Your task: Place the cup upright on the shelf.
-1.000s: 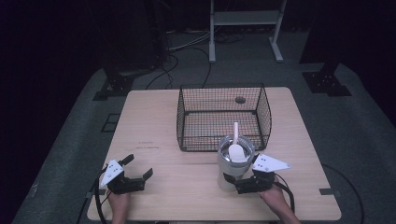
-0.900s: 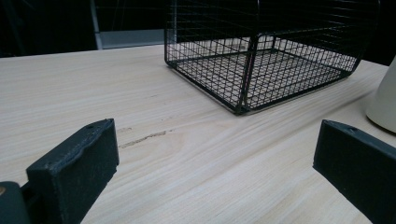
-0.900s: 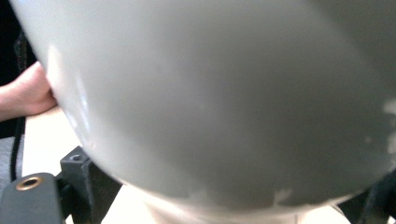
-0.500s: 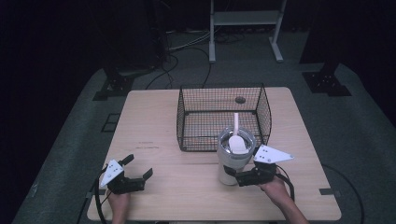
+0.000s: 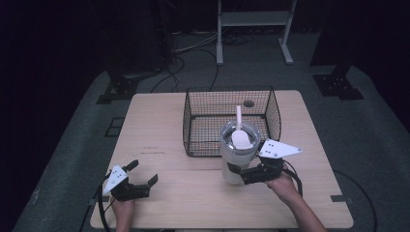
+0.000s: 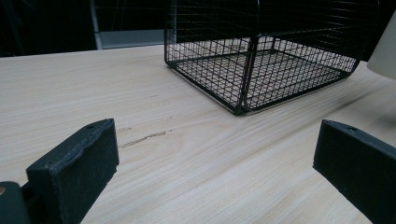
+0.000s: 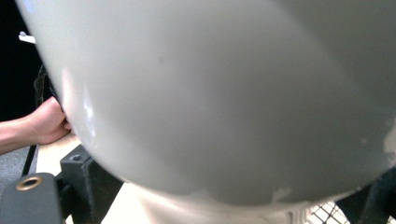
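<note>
White tumbler (image 5: 238, 154) clamped by right gripper (image 5: 241, 173); left gripper (image 5: 140, 179) spread, holding nothing

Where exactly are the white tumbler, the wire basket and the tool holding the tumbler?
white insulated tumbler with lid and straw (image 5: 234, 166), high view, on its side wall.
black wire mesh basket (image 5: 193, 121), high view, on its left wall.
right gripper (image 5: 240, 173), high view, between its jaw tips at the tumbler's base.

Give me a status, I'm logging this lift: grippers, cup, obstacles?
Right gripper shut on the cup, held near the basket front wall. Left gripper open, low over the table. Basket wall stands between cup and basket floor.
</note>
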{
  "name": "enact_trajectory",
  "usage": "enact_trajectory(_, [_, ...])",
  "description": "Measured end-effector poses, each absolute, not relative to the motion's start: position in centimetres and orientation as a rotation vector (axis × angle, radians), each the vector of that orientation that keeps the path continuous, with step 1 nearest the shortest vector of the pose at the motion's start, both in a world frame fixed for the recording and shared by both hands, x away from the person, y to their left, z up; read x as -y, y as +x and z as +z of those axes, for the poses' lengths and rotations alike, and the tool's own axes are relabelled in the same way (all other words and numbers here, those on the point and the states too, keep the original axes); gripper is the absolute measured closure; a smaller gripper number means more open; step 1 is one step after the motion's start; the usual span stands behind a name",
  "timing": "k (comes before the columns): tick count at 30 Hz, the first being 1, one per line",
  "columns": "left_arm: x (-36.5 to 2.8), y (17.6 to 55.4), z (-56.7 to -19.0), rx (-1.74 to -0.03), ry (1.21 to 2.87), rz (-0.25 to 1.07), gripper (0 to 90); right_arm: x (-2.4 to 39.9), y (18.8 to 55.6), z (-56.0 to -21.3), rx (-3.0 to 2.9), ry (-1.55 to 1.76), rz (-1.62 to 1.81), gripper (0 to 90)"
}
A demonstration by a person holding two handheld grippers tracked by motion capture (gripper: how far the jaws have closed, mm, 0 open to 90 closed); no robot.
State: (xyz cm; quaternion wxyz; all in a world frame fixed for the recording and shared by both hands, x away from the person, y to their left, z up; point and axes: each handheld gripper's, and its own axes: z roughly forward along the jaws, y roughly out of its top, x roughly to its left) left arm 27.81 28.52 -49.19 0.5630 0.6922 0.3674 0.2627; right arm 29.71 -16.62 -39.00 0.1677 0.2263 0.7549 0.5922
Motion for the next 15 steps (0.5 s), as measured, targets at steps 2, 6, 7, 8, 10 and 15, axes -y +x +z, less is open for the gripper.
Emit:
enact_trajectory(2, [-28.5,27.8,-49.2,-0.865,1.629,0.618,0.0,16.4,29.9,-38.4,-2.147,0.640,1.690,9.4])
enact_trajectory(6, [-28.5,27.8,-49.2,-0.865,1.627,0.617,0.0,16.2,30.2,-37.7,-2.145,0.632,1.701,9.4])
enact_trajectory(7, [-28.5,27.8,-49.2,-0.864,1.625,0.617,0.0,16.0,30.4,-37.4,-2.141,0.622,1.702,9.4])
enact_trajectory(8, [-28.5,27.8,-49.2,-0.863,1.624,0.616,0.0,15.9,30.7,-37.0,-2.138,0.615,1.704,9.4])
enact_trajectory(10, [-28.5,27.8,-49.2,-0.864,1.623,0.616,0.0,15.9,30.9,-36.8,-2.135,0.612,1.707,9.4])
enact_trajectory(15, [-28.6,27.8,-49.2,-0.862,1.622,0.615,0.0,15.3,32.1,-35.3,-2.129,0.598,1.723,9.4])
